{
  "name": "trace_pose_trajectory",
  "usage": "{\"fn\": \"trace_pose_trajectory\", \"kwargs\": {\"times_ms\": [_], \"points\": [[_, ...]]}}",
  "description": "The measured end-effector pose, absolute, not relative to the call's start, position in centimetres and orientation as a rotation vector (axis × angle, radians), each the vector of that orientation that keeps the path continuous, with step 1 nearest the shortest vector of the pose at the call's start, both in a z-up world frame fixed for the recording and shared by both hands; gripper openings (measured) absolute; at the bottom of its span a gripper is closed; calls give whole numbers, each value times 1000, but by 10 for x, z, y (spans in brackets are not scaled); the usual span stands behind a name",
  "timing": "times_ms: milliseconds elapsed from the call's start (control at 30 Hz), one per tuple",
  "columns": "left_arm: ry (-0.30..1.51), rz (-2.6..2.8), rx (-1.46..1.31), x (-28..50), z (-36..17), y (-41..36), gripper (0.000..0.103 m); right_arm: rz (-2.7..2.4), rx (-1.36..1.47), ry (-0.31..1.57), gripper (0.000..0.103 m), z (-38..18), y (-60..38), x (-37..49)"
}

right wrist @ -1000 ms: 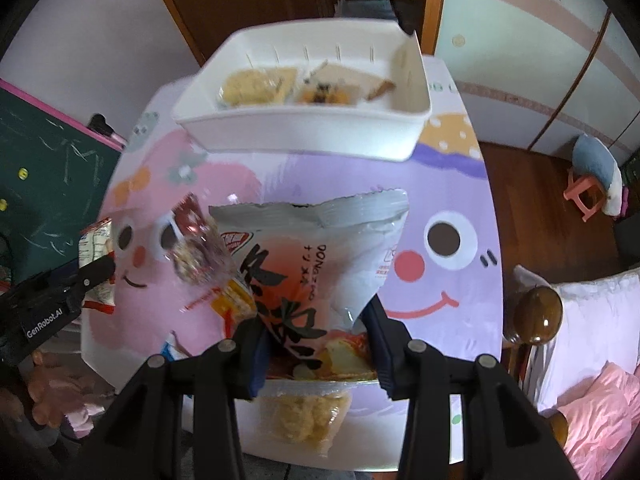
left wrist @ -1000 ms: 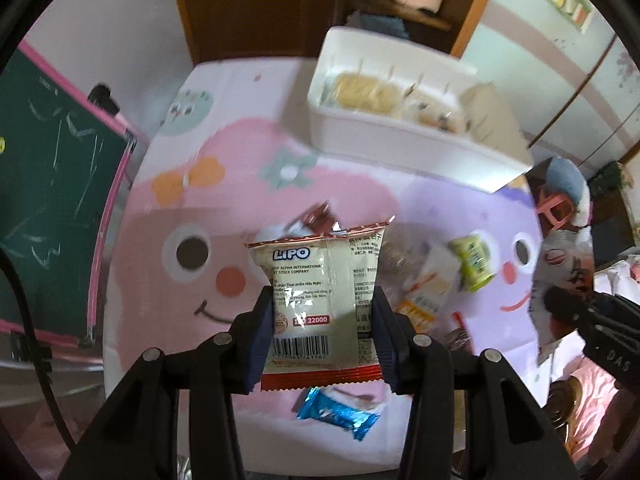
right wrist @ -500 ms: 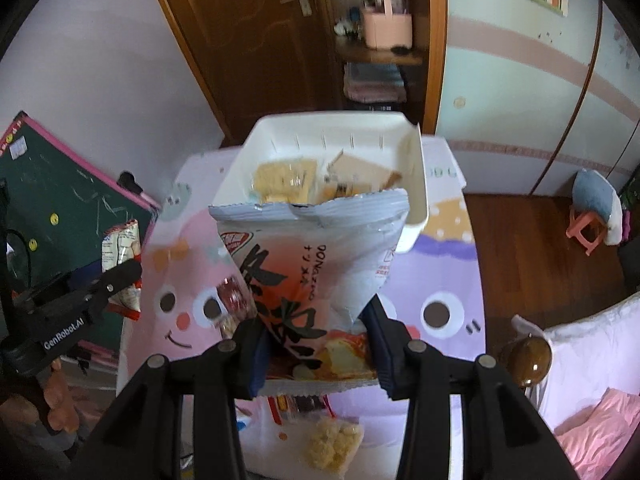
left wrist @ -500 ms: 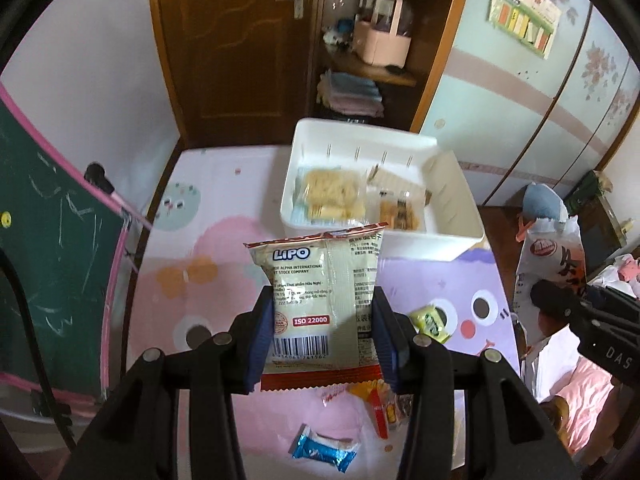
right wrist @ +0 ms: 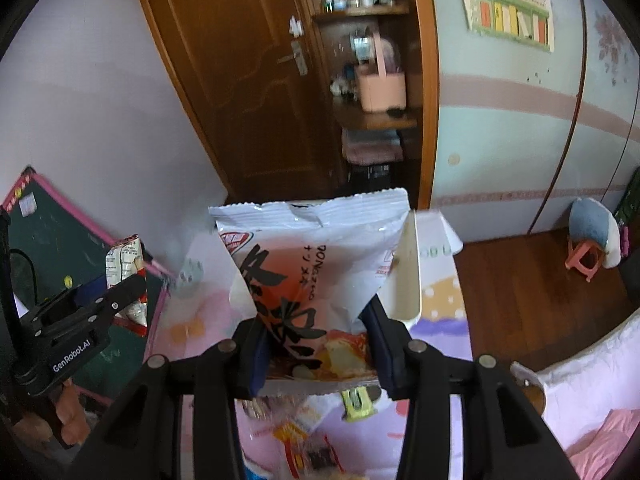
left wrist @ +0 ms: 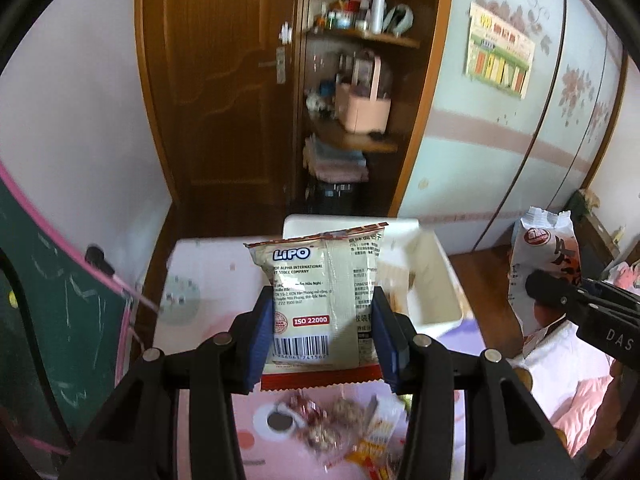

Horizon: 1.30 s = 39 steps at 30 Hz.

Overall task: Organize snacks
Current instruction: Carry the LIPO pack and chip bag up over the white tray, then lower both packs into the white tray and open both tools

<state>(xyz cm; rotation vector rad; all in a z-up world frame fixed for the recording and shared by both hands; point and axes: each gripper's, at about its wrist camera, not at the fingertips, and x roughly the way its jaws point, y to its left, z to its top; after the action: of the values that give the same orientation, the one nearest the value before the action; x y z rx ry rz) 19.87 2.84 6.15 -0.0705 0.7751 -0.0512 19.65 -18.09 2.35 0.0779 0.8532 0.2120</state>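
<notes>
The left gripper [left wrist: 323, 334] was clamped on a cream LiPO packet [left wrist: 320, 300], held upright above the table [left wrist: 208, 268]; the right gripper [right wrist: 318, 350] was clamped on a white and orange snack bag [right wrist: 308, 268], likewise raised; both packs stood clear of the loose snacks [left wrist: 340, 432] scattered on the near part of the table. The white bin [left wrist: 436, 284] sat behind the packets at the table's far end, its contents largely hidden. In my judgement the step in hand was the carry to the bin; the next move called for bringing each pack over the rim before release, one at a time to avoid collision.
</notes>
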Motion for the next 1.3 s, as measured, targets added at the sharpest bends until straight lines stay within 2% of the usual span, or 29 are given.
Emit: {"fn": "trace_pose_trajectory", "kwargs": {"times_ms": [300, 500, 867, 1300], "points": [[660, -63, -76, 242, 107, 32, 44, 187, 89, 725, 43, 66, -173, 233], [663, -93, -63, 272, 107, 24, 44, 166, 115, 697, 43, 73, -168, 262], [779, -136, -67, 334, 53, 5, 44, 112, 152, 777, 43, 35, -162, 312], [900, -160, -94, 370, 1, 2, 44, 62, 147, 891, 43, -11, -160, 346]]}}
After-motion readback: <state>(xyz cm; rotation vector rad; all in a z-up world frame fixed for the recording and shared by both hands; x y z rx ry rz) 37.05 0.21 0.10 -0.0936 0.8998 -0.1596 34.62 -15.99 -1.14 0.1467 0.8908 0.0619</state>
